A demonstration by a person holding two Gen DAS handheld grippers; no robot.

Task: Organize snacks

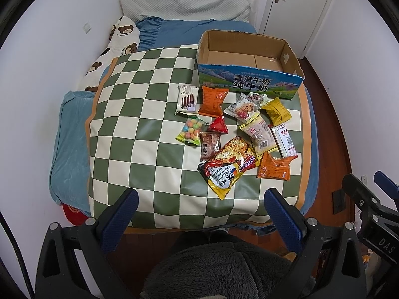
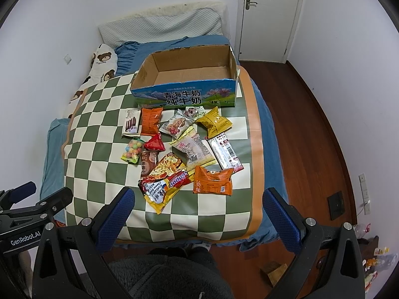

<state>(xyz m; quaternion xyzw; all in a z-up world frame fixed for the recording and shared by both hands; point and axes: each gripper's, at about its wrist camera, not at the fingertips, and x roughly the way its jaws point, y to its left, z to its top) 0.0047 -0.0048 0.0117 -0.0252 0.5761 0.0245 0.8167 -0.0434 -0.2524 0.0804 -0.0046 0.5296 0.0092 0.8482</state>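
Observation:
Several snack packets lie loose on a green-and-white checkered mat (image 1: 139,129) on a bed. The nearest is a big noodle packet (image 1: 228,165) (image 2: 164,183), with an orange packet (image 1: 274,167) (image 2: 212,180) beside it. An open cardboard milk box (image 1: 249,79) (image 2: 185,96) stands behind the pile; its inside looks bare. My left gripper (image 1: 200,208) is open and empty, held above the mat's near edge. My right gripper (image 2: 198,206) is open and empty, beside the left one and just right of it.
Pillows (image 1: 184,6) and a bear-print cushion (image 1: 119,39) lie at the head of the bed. White walls close the left side. Wooden floor (image 2: 311,129) and a white door (image 2: 270,15) lie to the right. The person's grey fleece clothing (image 1: 219,271) fills the bottom.

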